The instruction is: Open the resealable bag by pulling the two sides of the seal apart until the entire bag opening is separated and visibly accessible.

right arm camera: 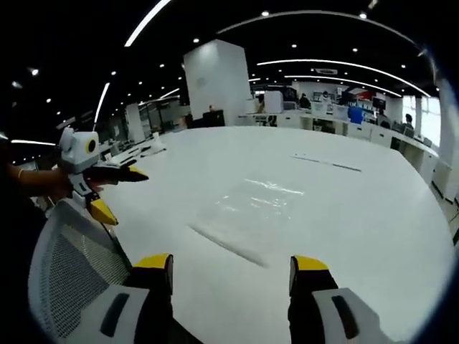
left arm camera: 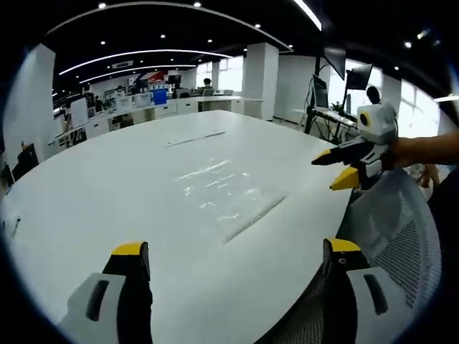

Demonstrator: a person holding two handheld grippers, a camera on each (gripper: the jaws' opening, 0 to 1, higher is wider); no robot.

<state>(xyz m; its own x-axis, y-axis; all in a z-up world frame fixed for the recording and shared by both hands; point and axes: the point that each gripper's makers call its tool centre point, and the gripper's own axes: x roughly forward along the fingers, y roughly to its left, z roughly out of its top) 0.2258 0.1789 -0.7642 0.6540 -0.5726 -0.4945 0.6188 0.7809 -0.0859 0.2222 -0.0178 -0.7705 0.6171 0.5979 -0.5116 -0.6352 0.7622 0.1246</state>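
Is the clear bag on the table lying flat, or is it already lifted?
Flat. The resealable bag lies spread on the white table, untouched; the left gripper and right gripper are both open and apart from it.

The resealable bag is clear, glossy plastic film catching ceiling glare. It lies on a smooth, matt white tabletop. The chair back is grey woven mesh.

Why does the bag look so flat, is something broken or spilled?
Nothing looks wrong. The clear resealable bag lies flat on the white table, seal edge toward the tools, with nothing spilled. Both the left tool and the right tool are open and off the bag.
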